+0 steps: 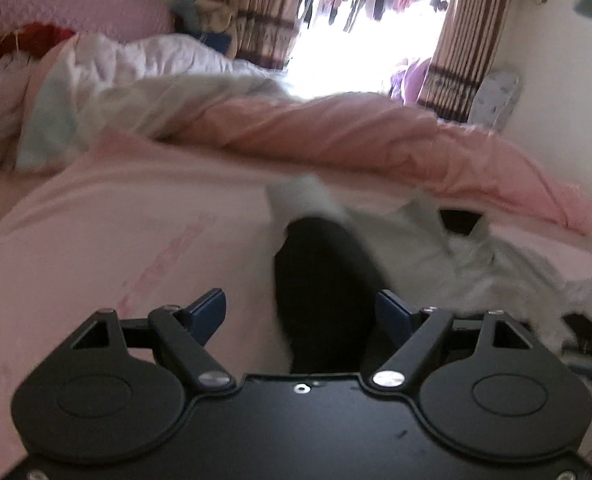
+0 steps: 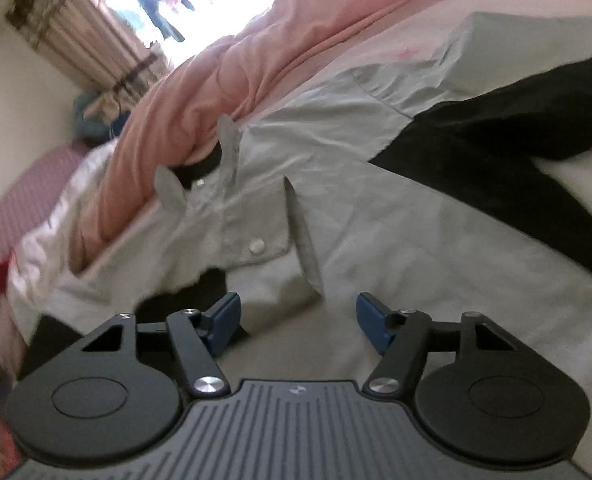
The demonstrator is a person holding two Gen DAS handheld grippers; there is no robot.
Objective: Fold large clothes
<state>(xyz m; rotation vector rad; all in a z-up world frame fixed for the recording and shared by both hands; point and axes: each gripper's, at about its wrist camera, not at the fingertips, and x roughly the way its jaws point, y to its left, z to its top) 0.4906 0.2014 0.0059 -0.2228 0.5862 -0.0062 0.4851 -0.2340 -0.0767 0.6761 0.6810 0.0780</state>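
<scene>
Left wrist view, blurred: pink sheet (image 1: 108,216) fills the left and centre; rumpled white bedding (image 1: 144,64) lies beyond the sheet, toward the headboard (image 1: 68,4); a rolled pink quilt (image 1: 335,128) runs across the far edge of the sheet; the jacket (image 1: 435,248), light grey with a black sleeve (image 1: 319,280), lies on the sheet right of centre, the sleeve reaching down between the blue fingertips; left gripper (image 1: 301,312) is spread wide with nothing pinched, whether it touches the sleeve cannot be told; curtains (image 1: 467,52) frame a bright window beyond the quilt.

Right wrist view: the same pink quilt (image 2: 200,80) borders the jacket (image 2: 375,216) on its far left side; a white snap button (image 2: 256,246) sits on the jacket's front placket; a black panel (image 2: 507,128) crosses the jacket at right; right gripper (image 2: 297,320) hangs low over the grey fabric, fingers wide apart, gripping nothing.
</scene>
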